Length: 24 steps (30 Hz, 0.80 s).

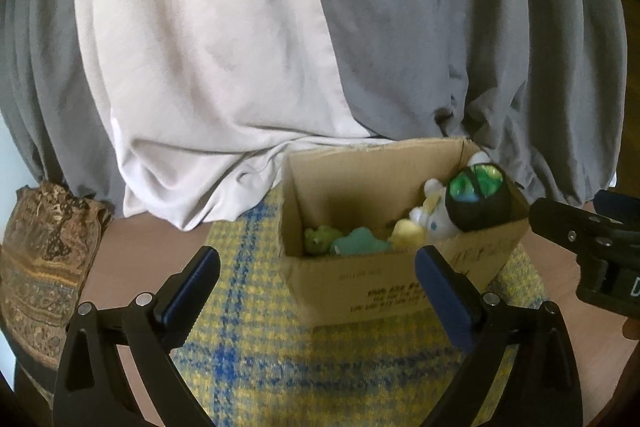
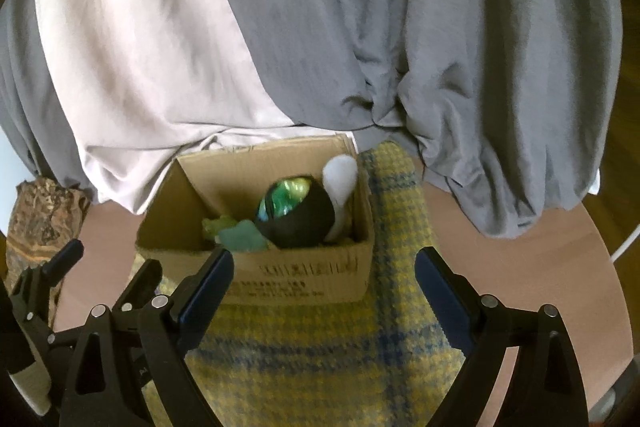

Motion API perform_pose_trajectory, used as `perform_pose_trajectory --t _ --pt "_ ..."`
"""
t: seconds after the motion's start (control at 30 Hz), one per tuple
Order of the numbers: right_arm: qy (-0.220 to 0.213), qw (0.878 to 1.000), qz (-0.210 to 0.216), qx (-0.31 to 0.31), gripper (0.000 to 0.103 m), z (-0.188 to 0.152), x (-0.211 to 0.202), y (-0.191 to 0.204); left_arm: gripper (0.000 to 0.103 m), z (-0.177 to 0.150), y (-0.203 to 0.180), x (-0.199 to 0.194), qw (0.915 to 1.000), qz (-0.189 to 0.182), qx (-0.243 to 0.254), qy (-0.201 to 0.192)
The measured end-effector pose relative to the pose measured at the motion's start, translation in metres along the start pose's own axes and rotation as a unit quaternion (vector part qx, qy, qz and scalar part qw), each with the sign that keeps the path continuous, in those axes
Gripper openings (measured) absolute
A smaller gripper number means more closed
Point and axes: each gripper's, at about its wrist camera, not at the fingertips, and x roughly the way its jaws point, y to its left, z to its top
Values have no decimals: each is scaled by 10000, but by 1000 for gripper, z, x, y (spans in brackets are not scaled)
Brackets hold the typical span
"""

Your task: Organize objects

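**Several toys are already sitting in the box; little seems left outside it**

Several soft toys are lying inside the open brown cardboard box [image 1: 352, 269], which is standing on a yellow-and-blue checked woven cloth [image 1: 280, 367] spread over a pinkish-brown round tabletop [image 2: 520, 247]. Among them, a green plush [image 1: 316, 237], a teal plush [image 1: 358, 245] and a white-and-yellow plush [image 1: 430, 215] are showing. A black ball-shaped toy with a shiny green face [image 2: 296, 213] is resting highest, against the box's right side, with a white plush ear or limb [image 2: 340, 175] poking up just behind it.

The left gripper [image 1: 318, 293] is hovering in front of the box with its jaws spread wide and nothing between them. The right gripper [image 2: 324, 295] is doing the same, released and empty, near the box's front wall. Judging by this, the gathering part is looking largely done: no loose toy is lying on the cloth or the bare tabletop in either view.

Much is staying unreadable, though. The box floor is sitting in shadow, so the count of toys is uncertain. The printed lettering on the box front is too blurred to read. Grey and white draped fabric [image 1: 240, 47] is filling the background and hiding whatever is behind it. A patterned brown textile bundle [image 1: 44, 259] is cut off at the left edge, and whether it belongs to the task cannot be told.
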Motion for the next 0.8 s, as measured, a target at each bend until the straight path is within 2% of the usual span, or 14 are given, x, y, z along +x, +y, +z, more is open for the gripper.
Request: perform_pose_trajectory --t 0.33,0.5,0.8 --pt "20 9997 -83 238 95 -41 -15 -13 100 -38 8 -14 9993 170 -313 126" --pt "241 9985 -83 490 96 -67 -16 -21 102 -60 13 -23 9982 251 -511 165" --pt "288 9978 -324 494 96 -112 -26 -15 102 -94 13 -36 9977 202 -522 387"
